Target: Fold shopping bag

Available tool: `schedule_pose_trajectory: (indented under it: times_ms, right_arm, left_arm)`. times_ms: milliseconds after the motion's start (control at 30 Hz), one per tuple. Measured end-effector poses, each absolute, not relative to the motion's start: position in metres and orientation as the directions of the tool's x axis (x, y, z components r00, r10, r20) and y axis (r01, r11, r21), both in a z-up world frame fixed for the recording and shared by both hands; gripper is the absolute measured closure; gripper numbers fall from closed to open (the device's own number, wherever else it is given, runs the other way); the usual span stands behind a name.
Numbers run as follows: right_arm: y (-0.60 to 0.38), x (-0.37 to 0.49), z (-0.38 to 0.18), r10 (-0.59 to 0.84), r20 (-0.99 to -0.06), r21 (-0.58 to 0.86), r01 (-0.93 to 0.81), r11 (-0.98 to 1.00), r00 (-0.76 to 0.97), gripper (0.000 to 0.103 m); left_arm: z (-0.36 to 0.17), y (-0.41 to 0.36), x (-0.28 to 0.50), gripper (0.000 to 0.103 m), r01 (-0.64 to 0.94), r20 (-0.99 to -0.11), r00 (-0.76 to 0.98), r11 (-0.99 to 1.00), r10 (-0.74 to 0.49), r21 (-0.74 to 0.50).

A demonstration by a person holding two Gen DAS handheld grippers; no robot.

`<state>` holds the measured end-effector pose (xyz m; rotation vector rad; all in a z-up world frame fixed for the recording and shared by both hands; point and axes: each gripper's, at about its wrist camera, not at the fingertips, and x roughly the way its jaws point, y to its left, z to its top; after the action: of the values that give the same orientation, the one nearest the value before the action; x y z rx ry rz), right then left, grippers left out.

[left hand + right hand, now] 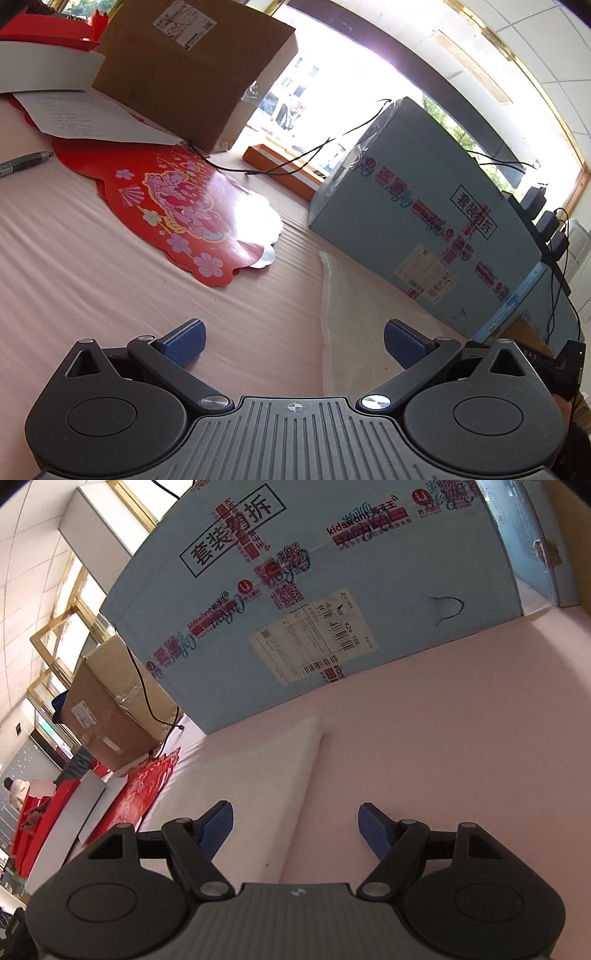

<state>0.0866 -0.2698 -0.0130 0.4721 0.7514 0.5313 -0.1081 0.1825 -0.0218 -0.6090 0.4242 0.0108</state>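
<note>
Both grippers spread wide and empty over a pink table, the white shopping bag lying flat ahead of them.

The left gripper (pixel 293 341) has its ribbed blue pads (pixel 184 341) far apart over bare pink cloth (pixel 74 266), which is finely ridged and open to the left. The white shopping bag (pixel 341 314), thin with a stitched edge, lies flat just right of centre, its far end against the pale blue carton (pixel 424 206). A glossy red scalloped paper decoration (pixel 173 210) lies further off, partly under a brown cardboard box (pixel 192 70); a black cable (pixel 295 158) trails between the boxes. The right gripper (pixel 295 830) is released too, nothing between its fingers; the bag (pixel 258 782) runs under its left finger toward the carton (pixel 314 590), with smooth open cloth (pixel 461 720) on the right.
</note>
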Motion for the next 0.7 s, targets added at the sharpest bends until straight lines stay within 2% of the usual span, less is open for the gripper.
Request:
schedule_pose_trajectory:
  times_ms: [200,333,467,533,567,600,633,700]
  right_arm:
    - [-0.25,0.114,-0.017,0.639,-0.508,0.546,-0.358,0.758,0.578,0.025]
    - [-0.243,0.124,-0.018,0.679,-0.482,0.592,-0.365,0.718,0.554,0.027]
    - [-0.235,0.135,-0.026,0.782,-0.429,0.708,-0.369,0.602,0.452,0.043]
    - [-0.229,0.135,-0.025,0.775,-0.441,0.693,-0.377,0.614,0.452,0.054]
    - [-0.227,0.135,-0.024,0.768,-0.452,0.683,-0.378,0.625,0.453,0.069]
    - [-0.225,0.135,-0.024,0.762,-0.465,0.675,-0.377,0.635,0.451,0.089]
    - [-0.224,0.133,-0.024,0.757,-0.474,0.668,-0.376,0.642,0.449,0.095]
    - [-0.223,0.129,-0.022,0.736,-0.482,0.64,-0.382,0.666,0.475,0.097]
  left_arm:
    - [-0.022,0.183,-0.108,0.0,-0.132,-0.391,0.913,0.824,-0.115,-0.55]
    - [-0.022,0.183,-0.108,0.0,-0.13,-0.392,0.913,0.825,-0.118,-0.55]
    - [-0.023,0.184,-0.108,0.0,-0.13,-0.392,0.912,0.824,-0.118,-0.551]
    - [-0.023,0.184,-0.108,0.0,-0.13,-0.392,0.912,0.824,-0.118,-0.551]
    - [-0.023,0.184,-0.108,0.0,-0.13,-0.392,0.912,0.824,-0.118,-0.551]
    - [-0.023,0.184,-0.108,0.0,-0.131,-0.392,0.912,0.824,-0.118,-0.551]
    - [-0.023,0.184,-0.108,0.0,-0.131,-0.393,0.912,0.825,-0.117,-0.55]
    - [-0.023,0.184,-0.108,0.0,-0.131,-0.393,0.912,0.825,-0.117,-0.55]
